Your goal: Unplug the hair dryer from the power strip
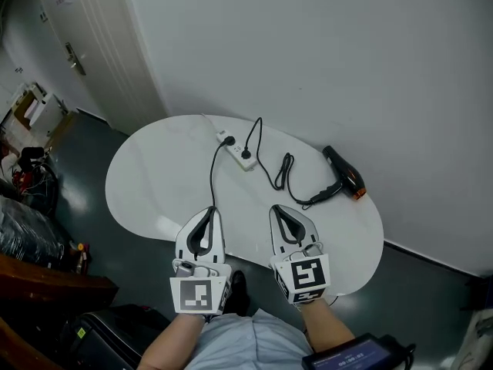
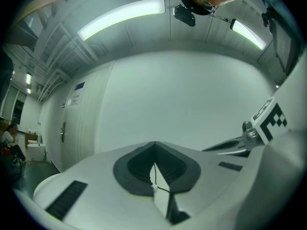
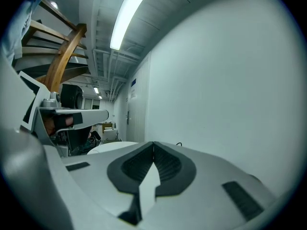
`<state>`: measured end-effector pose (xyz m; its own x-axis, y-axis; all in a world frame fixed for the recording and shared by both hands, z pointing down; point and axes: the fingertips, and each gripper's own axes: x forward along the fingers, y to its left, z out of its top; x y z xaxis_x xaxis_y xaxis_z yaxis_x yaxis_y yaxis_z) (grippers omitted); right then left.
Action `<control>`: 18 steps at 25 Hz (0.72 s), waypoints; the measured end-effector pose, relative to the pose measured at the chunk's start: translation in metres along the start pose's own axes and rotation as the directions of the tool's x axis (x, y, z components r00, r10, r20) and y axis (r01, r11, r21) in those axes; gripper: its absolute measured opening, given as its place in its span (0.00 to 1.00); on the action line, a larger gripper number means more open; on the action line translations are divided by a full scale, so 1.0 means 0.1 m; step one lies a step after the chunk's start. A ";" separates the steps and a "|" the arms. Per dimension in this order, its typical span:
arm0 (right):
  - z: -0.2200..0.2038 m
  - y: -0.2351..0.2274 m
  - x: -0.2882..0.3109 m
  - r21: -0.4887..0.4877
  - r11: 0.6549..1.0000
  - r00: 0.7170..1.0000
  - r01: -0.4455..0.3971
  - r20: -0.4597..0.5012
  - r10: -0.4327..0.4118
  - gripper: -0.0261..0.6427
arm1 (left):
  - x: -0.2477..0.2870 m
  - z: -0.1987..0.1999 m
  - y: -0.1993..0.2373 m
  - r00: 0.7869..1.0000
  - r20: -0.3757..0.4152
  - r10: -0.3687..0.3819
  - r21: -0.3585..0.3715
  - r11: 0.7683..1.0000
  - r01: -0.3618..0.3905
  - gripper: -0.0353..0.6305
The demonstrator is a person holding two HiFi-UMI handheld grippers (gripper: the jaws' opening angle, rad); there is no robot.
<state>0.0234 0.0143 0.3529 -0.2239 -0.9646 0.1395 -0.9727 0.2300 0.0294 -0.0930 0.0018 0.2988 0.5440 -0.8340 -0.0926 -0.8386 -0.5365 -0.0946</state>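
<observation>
A white oval desk (image 1: 154,183) carried a white power strip (image 1: 236,152) near its far edge and a black hair dryer (image 1: 343,177) at the right, with a black cord (image 1: 285,172) looped between them.

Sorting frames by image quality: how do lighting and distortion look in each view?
Head view: soft even light, a sheen on the white table, hair dryer sharp. Left gripper view: strong fisheye bending, ceiling light glaring. Right gripper view: same bending, light strip blown out, dark corners.
</observation>
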 end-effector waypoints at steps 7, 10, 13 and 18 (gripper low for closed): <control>0.25 -0.10 0.50 -0.028 0.998 0.998 0.050 0.032 -0.049 0.04 | 0.46 0.04 0.31 0.998 0.041 -0.046 -0.015 0.999 0.047 0.05; 0.31 -0.14 0.64 -0.032 0.997 0.997 0.071 0.045 -0.069 0.04 | 0.61 0.05 0.38 0.998 0.045 -0.048 -0.089 0.995 0.052 0.05; 0.35 -0.16 0.74 -0.036 0.996 0.995 0.083 0.050 -0.081 0.04 | 0.71 0.04 0.44 0.997 0.049 -0.061 -0.084 0.994 0.065 0.05; 0.39 -0.22 0.84 -0.032 0.994 0.993 0.103 0.058 -0.101 0.04 | 0.83 0.04 0.48 0.995 0.057 -0.080 -0.078 0.993 0.085 0.05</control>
<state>0.0238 -0.0765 0.3252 -0.1278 -0.9887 0.0782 -0.9882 0.1337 0.0751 -0.0875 -0.0927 0.2823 0.6104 -0.7794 -0.1409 -0.7892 -0.6136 -0.0245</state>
